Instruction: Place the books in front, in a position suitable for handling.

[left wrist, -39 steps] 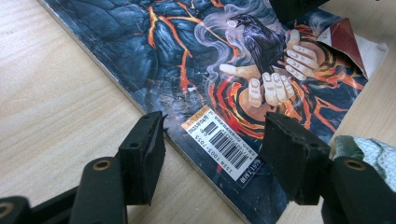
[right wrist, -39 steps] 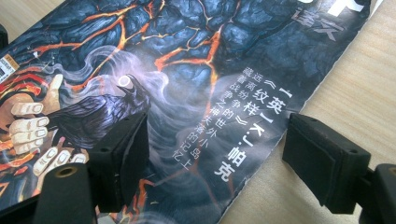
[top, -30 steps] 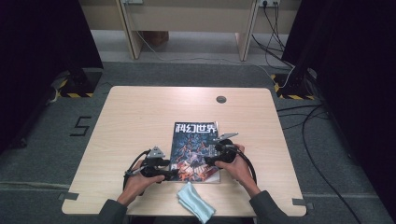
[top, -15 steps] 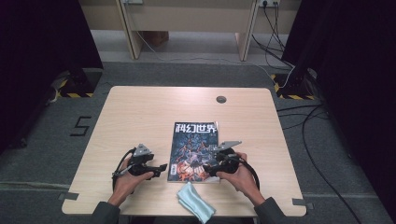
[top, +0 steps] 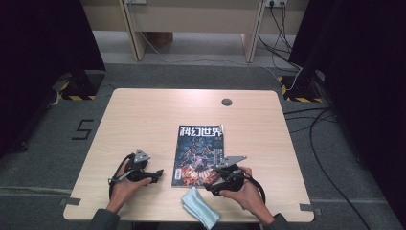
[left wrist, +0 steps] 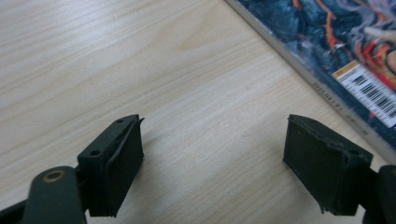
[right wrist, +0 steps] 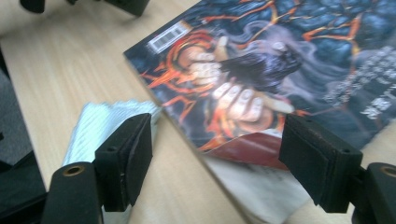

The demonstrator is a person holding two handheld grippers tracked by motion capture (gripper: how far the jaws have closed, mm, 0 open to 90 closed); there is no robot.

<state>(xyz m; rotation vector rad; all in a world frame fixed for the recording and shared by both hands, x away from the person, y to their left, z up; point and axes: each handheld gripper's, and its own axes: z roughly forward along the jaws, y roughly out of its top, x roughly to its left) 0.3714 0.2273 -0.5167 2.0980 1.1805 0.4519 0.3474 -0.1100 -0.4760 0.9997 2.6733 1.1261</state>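
Note:
A magazine [top: 199, 152] with a dark, fiery cover lies flat at the middle of the wooden table [top: 143, 120]. My left gripper [top: 159, 173] rests on the table just left of the magazine's spine; its jaws have just been opening and stand open over bare wood [left wrist: 215, 135], with the barcoded cover edge [left wrist: 369, 88] off to the side. My right gripper [top: 209, 186] is at the magazine's near right corner. Its jaws [right wrist: 217, 135] have just opened further and stand open, with the cover's curled-up corner [right wrist: 247, 147] lying loose between them, not pressed.
A folded pale blue cloth [top: 199, 207] lies at the table's near edge, just below the magazine, and shows beside my right gripper's left jaw [right wrist: 100, 119]. A round cable hole [top: 226, 101] sits at the far side. Cables run over the floor at the right.
My left gripper has pulled away leftward from the magazine's spine edge and opened. My right gripper has moved back toward the near edge, to the magazine's near corner.

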